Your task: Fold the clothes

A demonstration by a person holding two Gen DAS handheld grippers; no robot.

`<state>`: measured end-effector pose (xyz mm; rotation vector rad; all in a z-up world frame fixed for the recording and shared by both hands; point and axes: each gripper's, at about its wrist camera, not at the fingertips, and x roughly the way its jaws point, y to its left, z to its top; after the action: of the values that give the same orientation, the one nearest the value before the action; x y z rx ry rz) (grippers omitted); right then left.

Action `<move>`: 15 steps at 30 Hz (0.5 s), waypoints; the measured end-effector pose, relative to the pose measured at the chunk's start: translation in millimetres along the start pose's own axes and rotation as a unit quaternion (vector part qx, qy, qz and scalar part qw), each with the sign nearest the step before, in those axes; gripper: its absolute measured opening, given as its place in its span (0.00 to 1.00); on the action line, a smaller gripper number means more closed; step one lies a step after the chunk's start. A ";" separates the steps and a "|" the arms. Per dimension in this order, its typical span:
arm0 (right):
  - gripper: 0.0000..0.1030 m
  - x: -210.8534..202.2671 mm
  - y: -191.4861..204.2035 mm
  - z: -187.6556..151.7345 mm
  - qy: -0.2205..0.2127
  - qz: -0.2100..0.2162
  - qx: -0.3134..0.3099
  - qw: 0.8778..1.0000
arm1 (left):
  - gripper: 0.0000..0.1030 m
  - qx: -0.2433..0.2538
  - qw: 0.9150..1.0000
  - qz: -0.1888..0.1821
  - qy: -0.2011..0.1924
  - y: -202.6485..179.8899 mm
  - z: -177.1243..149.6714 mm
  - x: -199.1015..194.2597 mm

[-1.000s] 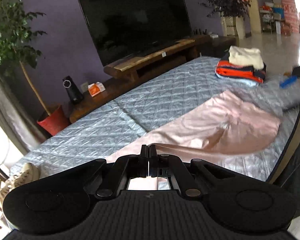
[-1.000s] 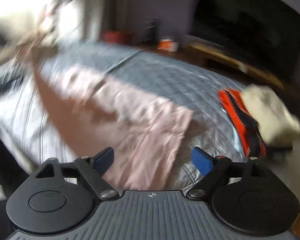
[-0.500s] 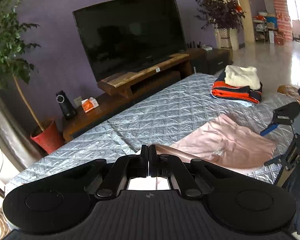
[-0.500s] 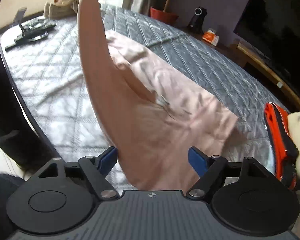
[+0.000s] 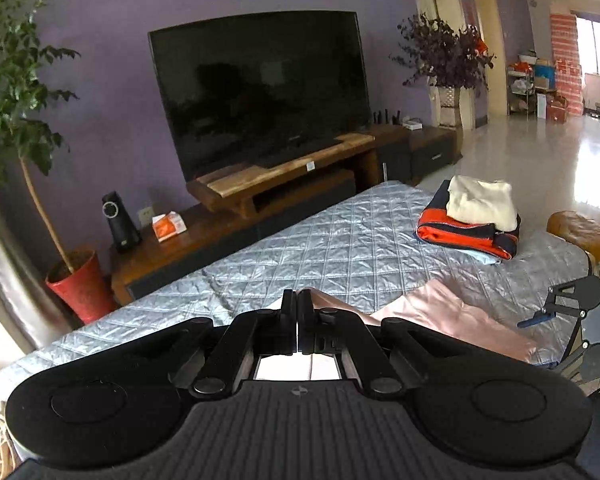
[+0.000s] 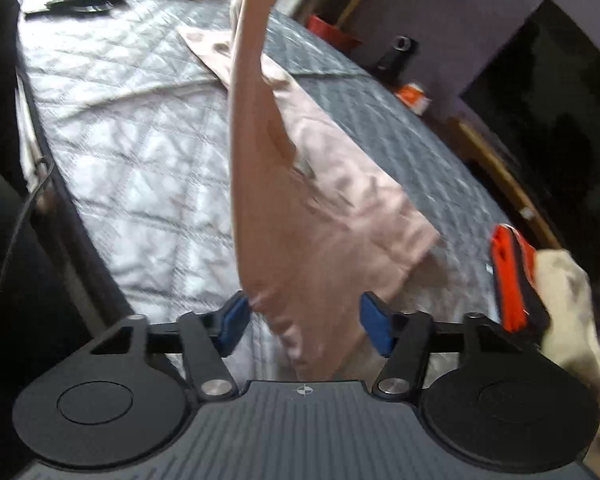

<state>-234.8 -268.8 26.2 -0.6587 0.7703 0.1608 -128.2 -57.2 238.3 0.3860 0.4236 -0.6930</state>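
1. Right tongs (image 6: pixel 302 322): the blue pads are closing, with a hanging fold of the pink garment (image 6: pixel 320 216) between them; the pads are not yet seen pressing on the cloth.
2. Left tongs (image 5: pixel 297 322): pressed fully together, and a corner of the pink garment (image 5: pixel 452 316) appears to be pinched at the tips; in the right wrist view a taut strip of the cloth is drawn upward out of frame.
3. The rest of the garment is spread on the quilted grey bed cover (image 5: pixel 300 256), near the front edge.
4. Handling, judged: the cloth is thin, light and limp, with a slight sheen, so it is likely slippery. It drapes and sags where unsupported. Hold is best taken at a hem or corner, through a doubled layer.
5. Edges: the front edge of the bed lies just below the right tongs; cloth let go there could slide off.
6. Open room: a broad stretch of cover is free beyond the garment.
7. Farther off, a folded stack (image 5: pixel 472 220) of cream, orange and dark clothes sits near the far corner, well apart.
8. Beyond the bed, a low wooden stand and a television (image 5: pixel 260 96) are seen.
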 end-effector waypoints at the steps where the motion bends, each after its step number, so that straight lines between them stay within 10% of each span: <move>1: 0.42 0.6 0.6 -3.1 -0.001 -0.006 -0.002 1.000 | 0.00 -0.001 1.000 0.001 0.001 0.3 0.3 1.1; 6: 0.43 3.1 2.7 -11.8 -0.009 -0.020 -0.027 0.999 | 0.00 -0.019 1.000 0.003 0.009 6.6 -5.2 6.9; 9: 0.18 0.8 -1.6 -15.3 -0.020 -0.008 -0.008 1.000 | 0.00 -0.023 1.000 0.009 0.016 11.5 -10.4 8.2; 15: 0.11 -14.9 -25.9 -10.7 -0.049 0.010 0.059 0.997 | 0.00 -0.025 0.999 0.031 0.028 26.9 -24.6 16.7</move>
<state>-242.3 -294.3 43.5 -0.5270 0.6870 0.1628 -104.4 -35.4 214.5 0.3698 0.4792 -0.6104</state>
